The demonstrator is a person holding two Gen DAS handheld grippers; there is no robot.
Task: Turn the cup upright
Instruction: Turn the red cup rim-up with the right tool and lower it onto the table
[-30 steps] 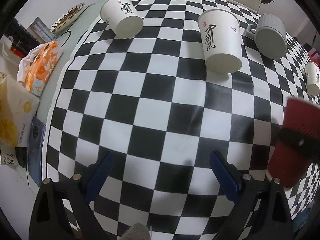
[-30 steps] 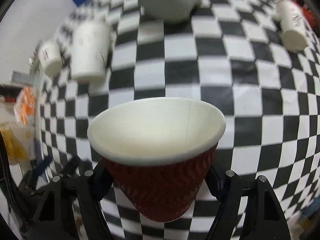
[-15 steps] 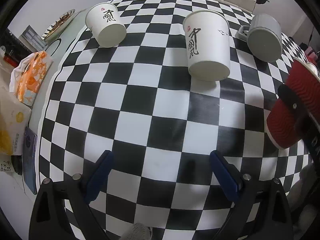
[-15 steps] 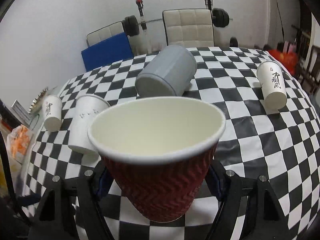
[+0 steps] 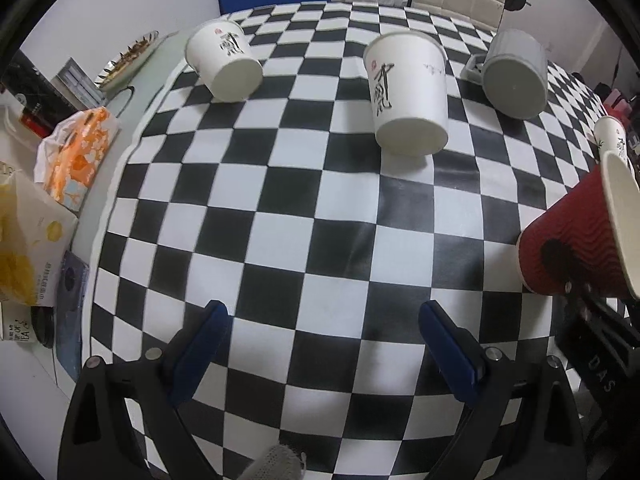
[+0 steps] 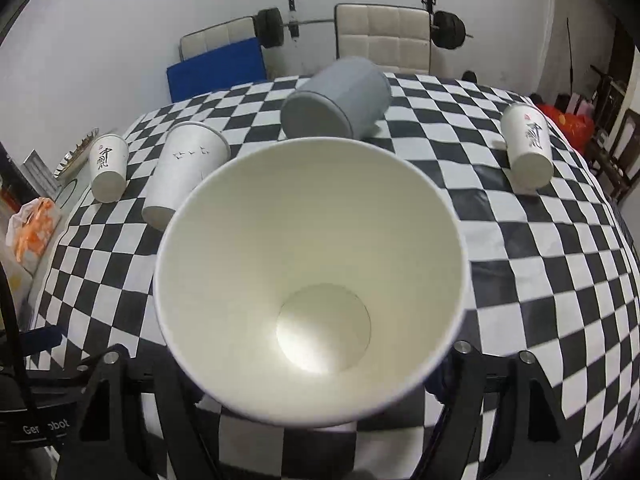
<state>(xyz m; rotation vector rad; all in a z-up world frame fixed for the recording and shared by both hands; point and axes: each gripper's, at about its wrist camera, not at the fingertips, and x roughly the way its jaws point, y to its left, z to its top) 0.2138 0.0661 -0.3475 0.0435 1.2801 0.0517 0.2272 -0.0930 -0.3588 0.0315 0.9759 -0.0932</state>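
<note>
One cup matters here: the red cup [image 6: 310,292] sits clamped between the fingers of the right claw [image 6: 316,364], its white mouth turned toward that claw's camera so the bottom shows inside. From the left view the same red cup [image 5: 576,240] leans, long axis tilted with the rim up and out to the right, its base low over the checkered cloth [image 5: 280,200]; whether it touches the cloth cannot be told. By my judgement the coming move is to level that axis and set the base down. Left claw [image 5: 324,344] hangs empty, jaws spread, with the cup off to its right. Beyond lie white cups [image 5: 408,96] and a grey cup [image 5: 514,76] on their sides.
</note>
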